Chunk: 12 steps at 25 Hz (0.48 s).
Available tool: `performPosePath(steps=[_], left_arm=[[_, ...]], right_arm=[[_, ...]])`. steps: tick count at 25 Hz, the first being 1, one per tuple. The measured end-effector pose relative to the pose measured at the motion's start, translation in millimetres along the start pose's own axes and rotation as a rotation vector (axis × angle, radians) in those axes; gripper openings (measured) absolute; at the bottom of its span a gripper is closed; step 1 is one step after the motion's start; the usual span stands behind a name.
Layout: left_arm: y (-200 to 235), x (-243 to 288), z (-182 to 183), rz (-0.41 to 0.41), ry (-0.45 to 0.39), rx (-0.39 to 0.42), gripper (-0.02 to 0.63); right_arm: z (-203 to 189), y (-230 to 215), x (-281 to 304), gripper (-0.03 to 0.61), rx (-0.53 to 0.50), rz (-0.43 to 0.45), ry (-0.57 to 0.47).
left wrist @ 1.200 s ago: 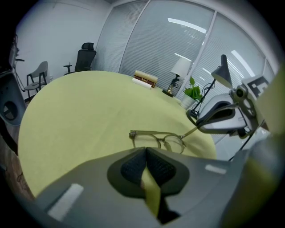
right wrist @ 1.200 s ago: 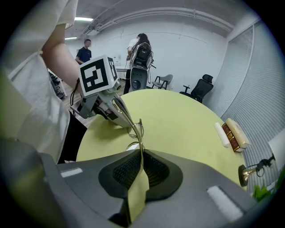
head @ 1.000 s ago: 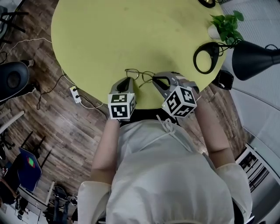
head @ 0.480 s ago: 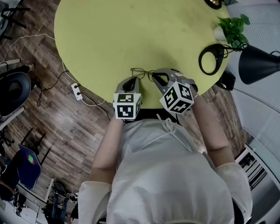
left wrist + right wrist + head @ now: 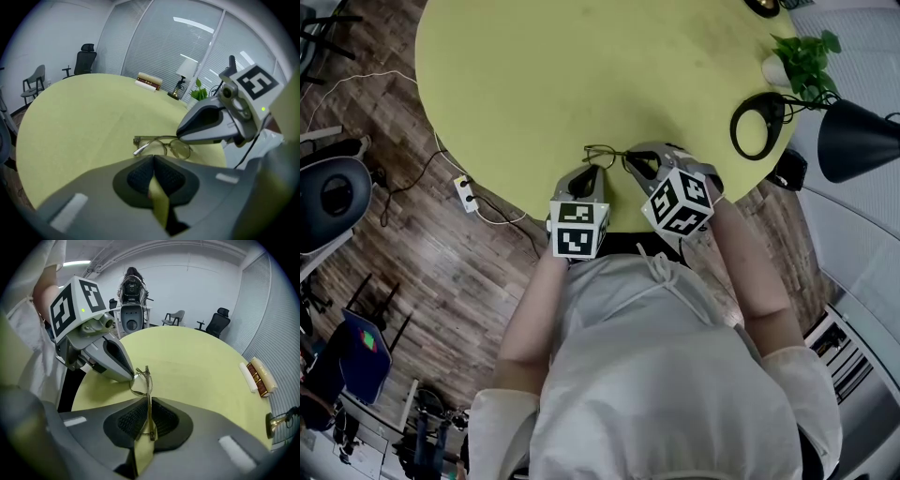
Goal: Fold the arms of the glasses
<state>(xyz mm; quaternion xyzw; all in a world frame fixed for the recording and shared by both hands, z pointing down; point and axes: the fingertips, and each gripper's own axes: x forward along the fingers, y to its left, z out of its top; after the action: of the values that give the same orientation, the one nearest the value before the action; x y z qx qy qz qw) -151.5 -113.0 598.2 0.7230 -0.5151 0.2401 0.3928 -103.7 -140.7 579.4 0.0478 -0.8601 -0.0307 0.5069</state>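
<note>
Left claw (image 5: 589,171) has edged in toward the glasses (image 5: 605,155) since a second ago. Its jaws are shut with nothing between them, and the tip sits just beside the free temple arm, likely placed to nudge that arm inward. Glasses sit at the near edge of the tabletop (image 5: 534,75), frame pinched edge-on in the closed right claw (image 5: 147,401), which steadies them. Tabletop round, yellow-green, mostly bare. Potted plant (image 5: 806,56) and black lamp (image 5: 858,141) at right. Wood floor (image 5: 412,253); office chair (image 5: 86,58) beyond.
</note>
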Motion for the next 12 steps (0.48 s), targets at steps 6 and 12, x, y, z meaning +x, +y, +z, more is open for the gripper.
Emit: performPosePath(steps=[6, 12], left_arm=[[1, -1, 0, -0.013, 0.000, -0.008, 0.006], [-3, -22, 16, -0.009, -0.049, 0.002, 0.006]], right_arm=[[1, 1, 0, 0.036, 0.002, 0.005, -0.016], [23, -10, -29, 0.077, 0.137, -0.073, -0.190]])
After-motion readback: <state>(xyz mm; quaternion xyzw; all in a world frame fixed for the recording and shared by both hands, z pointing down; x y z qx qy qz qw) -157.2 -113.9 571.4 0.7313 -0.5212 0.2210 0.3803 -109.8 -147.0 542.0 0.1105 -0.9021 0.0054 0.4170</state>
